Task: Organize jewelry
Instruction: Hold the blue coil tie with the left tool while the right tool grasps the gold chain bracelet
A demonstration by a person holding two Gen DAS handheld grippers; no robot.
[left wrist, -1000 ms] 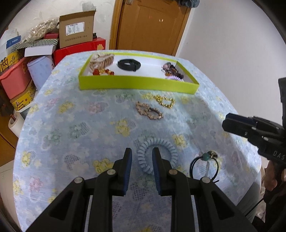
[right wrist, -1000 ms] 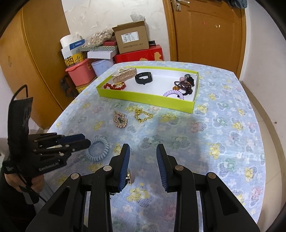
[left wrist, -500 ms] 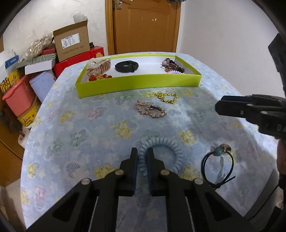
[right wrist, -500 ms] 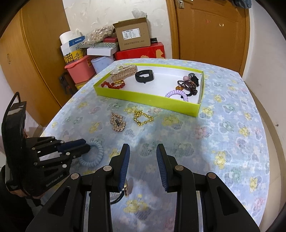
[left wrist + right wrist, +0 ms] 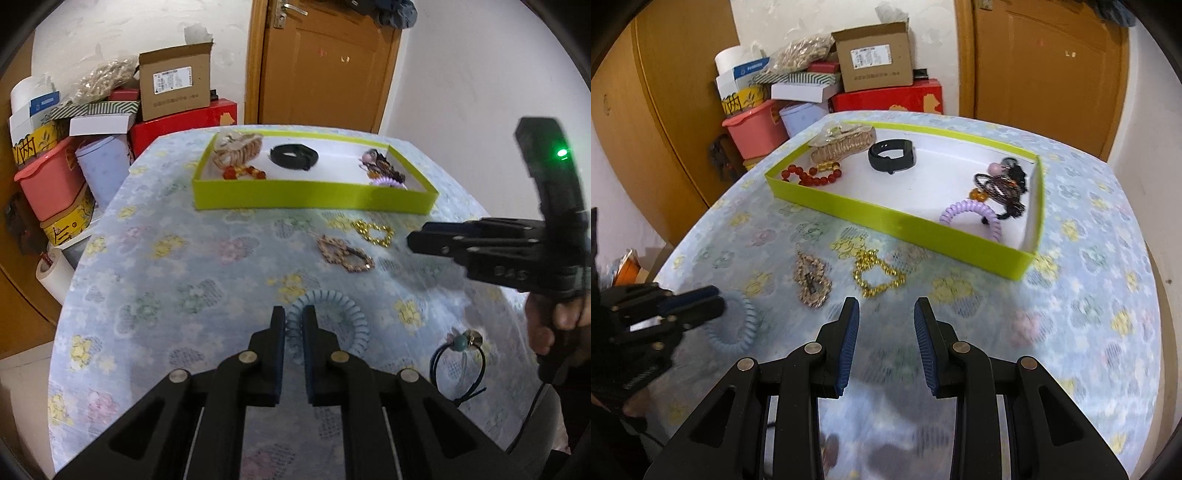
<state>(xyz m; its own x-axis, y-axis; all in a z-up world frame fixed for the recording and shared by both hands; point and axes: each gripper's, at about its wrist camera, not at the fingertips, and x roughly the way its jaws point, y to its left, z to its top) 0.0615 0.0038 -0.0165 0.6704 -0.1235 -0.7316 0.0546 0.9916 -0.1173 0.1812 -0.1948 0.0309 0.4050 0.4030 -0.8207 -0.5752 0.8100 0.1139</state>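
My left gripper (image 5: 293, 319) is shut on the near-left edge of a pale blue coil hair tie (image 5: 345, 314), which also shows in the right wrist view (image 5: 738, 325) held a little above the floral tablecloth. My right gripper (image 5: 886, 314) is open and empty above the cloth, just short of a gold chain bracelet (image 5: 877, 271) and a brown beaded hair clip (image 5: 812, 278). The lime green tray (image 5: 897, 225) beyond holds a red bead bracelet (image 5: 809, 175), a black band (image 5: 892, 157), a purple coil tie (image 5: 975, 214) and dark hair ties.
A black hair tie with a teal bead (image 5: 460, 350) lies on the cloth at the near right. Stacked boxes (image 5: 871, 59) and a pink bin (image 5: 757, 129) stand past the table's far left edge. A wooden door (image 5: 1049, 55) is behind.
My left gripper closed on the blue coil hair tie and has lifted it slightly. My right gripper moved forward toward the gold bracelet and stayed open.
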